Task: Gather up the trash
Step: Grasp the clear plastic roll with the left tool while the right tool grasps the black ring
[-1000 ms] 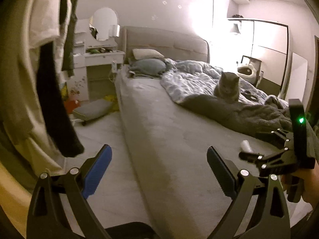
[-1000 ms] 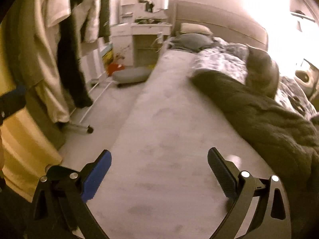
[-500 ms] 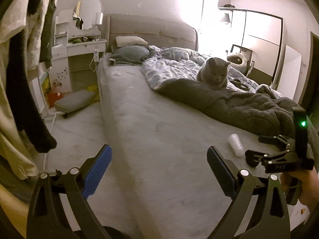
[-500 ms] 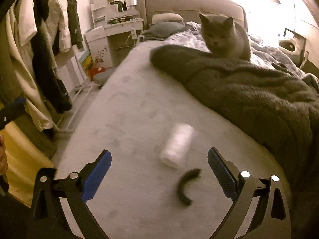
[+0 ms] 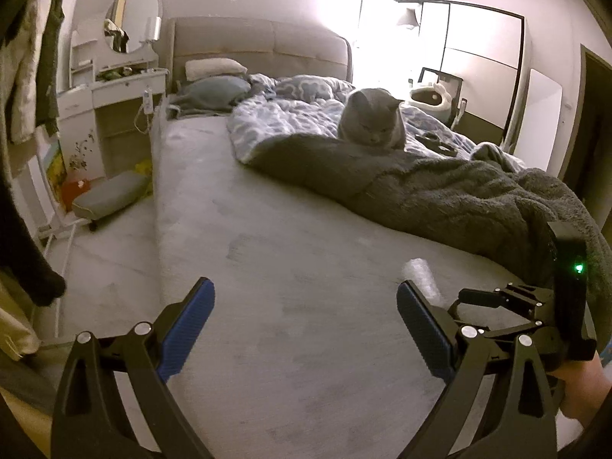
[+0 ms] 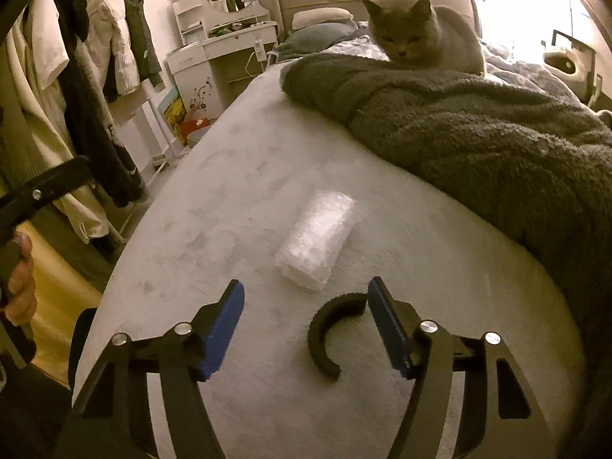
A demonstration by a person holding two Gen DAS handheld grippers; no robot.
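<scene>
A crumpled clear plastic wrapper point(image 6: 315, 243) lies on the grey bed sheet point(image 6: 237, 206), just ahead of my right gripper point(image 6: 306, 308). A black C-shaped plastic clip point(image 6: 331, 331) lies on the sheet between that gripper's jaws, close to the right one. The right gripper is open, narrower than before, and empty. The wrapper also shows in the left wrist view point(image 5: 420, 277), ahead of the right finger. My left gripper point(image 5: 302, 308) is wide open and empty above the sheet. The right gripper's body point(image 5: 535, 306) shows at the left view's right edge.
A grey cat point(image 6: 417, 32) sits on a dark fluffy blanket point(image 6: 478, 122) across the bed's right side. Clothes hang on a rack point(image 6: 88, 76) to the left. A white dressing table point(image 5: 111, 114) stands by the headboard. A grey cushion point(image 5: 111, 193) lies on the floor.
Both grippers have moved forward over the bed toward the wrapper and clip. The right gripper's jaws have narrowed, and the clip now lies between them.
</scene>
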